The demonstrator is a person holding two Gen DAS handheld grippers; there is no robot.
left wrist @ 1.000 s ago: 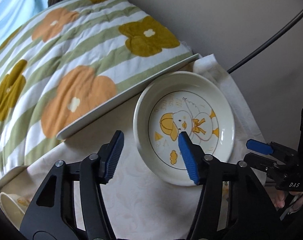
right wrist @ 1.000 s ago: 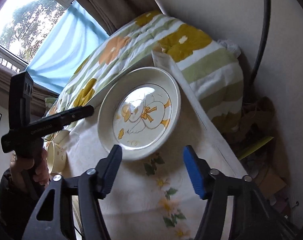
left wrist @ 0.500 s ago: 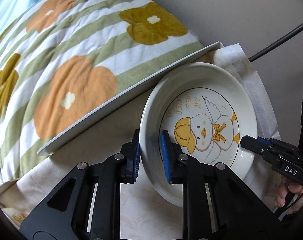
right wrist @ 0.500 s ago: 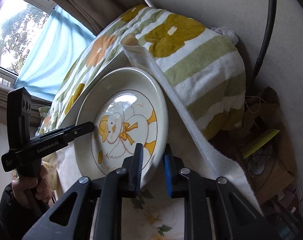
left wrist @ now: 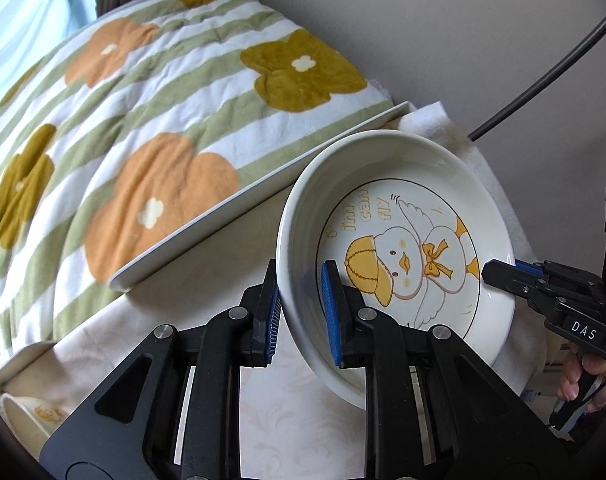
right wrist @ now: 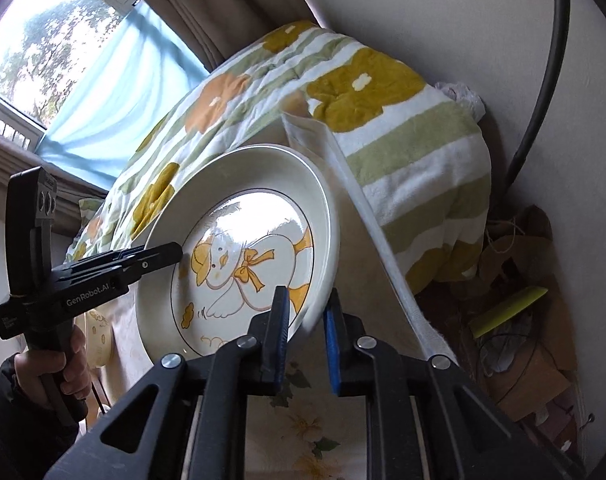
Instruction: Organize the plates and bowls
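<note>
Left wrist view: the left tongs [left wrist: 299, 312] clench the near rim of the duck-print plate [left wrist: 415, 216], tilted above the cloth-covered surface [left wrist: 295, 408]; the right tongs [left wrist: 503, 274] pinch its opposite rim.

Right wrist view: the right tongs [right wrist: 306, 334] grasp the plate's [right wrist: 263, 184] lower edge, beside a flowered blanket [right wrist: 403, 140].

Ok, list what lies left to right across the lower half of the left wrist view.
Small duck-print bowl at the left edge → left tongs, shut on the near rim of the duck plate → right tongs, clamped on the plate's right rim → the hand holding them.
</note>
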